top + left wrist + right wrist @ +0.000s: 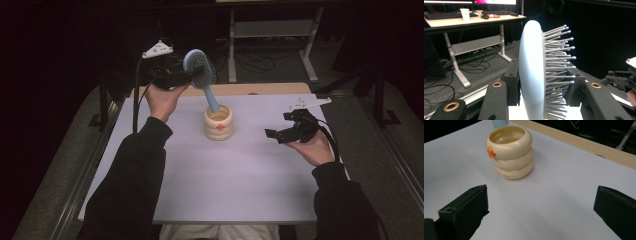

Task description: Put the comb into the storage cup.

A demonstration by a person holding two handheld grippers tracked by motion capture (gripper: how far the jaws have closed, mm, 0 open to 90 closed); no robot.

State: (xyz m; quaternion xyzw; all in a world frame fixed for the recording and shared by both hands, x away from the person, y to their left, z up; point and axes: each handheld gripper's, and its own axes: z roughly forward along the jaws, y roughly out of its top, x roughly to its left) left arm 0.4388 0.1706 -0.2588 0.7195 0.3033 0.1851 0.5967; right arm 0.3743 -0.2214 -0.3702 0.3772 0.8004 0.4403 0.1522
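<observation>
One hairbrush [201,70], one cream ringed cup [218,122], two grippers. Left gripper [186,75] clamped on the blue brush head — handle tip down inside the cup, brush tilted. Cup stands mid-table on the white sheet [225,190]. Right gripper [274,135] spread wide, holding nothing — near the cup, apart from it.

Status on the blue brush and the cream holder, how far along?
Done: the left gripper is shut on the head of the light blue bristle hairbrush, its handle tip at the mouth of the cream ringed ceramic holder. In hand: the brush hangs tilted, not released; whether it is going in or coming out I cannot tell. The right gripper is open, beside the holder, touching nothing. Left: finish the move and let go.
</observation>
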